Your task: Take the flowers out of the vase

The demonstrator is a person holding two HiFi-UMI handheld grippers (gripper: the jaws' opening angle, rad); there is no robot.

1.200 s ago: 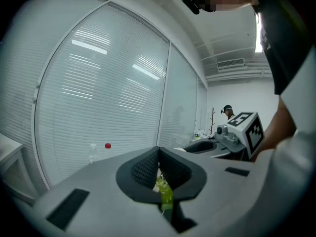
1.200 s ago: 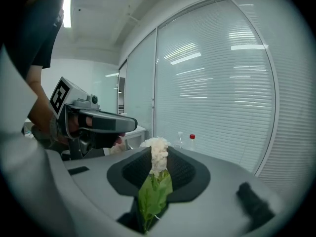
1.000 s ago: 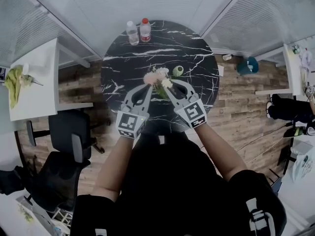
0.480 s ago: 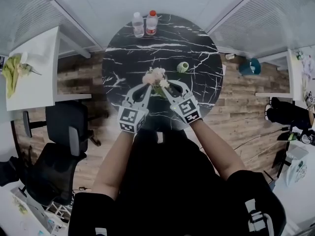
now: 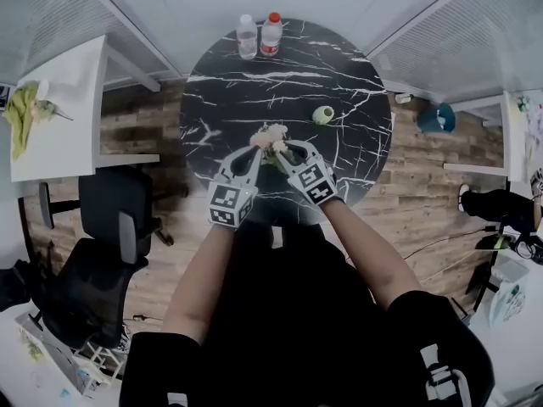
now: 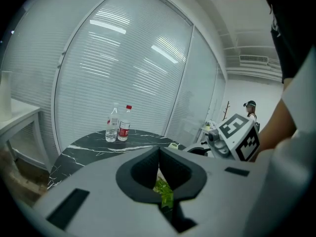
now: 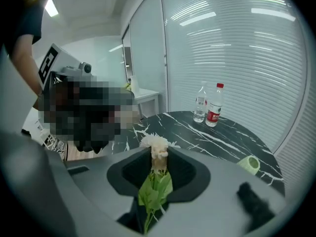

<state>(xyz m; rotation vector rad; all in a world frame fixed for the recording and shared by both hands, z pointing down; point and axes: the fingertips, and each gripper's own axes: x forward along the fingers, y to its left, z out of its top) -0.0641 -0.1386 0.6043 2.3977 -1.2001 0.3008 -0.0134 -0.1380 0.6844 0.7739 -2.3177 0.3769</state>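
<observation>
Flowers (image 5: 270,136) are held out of the vase (image 5: 322,114) above the near half of a round black marbled surface (image 5: 254,91), gripped from both sides by a person's hand-held tongs. The left tongs (image 5: 254,149) are seen closed on the bunch's green leaves (image 6: 163,191), the jaws drawn almost together in the left gripper view. The right tongs (image 5: 287,147) are clamped on a leafy stem, a white bloom (image 7: 156,144) rising just above the jaws in the right gripper view. The small green vase is left on the surface, well apart from the bunch, to its right and farther from the person. A clear-capped bottle (image 5: 247,36) and a red-capped bottle (image 5: 271,32) are set side by side at the far edge. Whether the flowers touch the surface cannot be told.
</observation>
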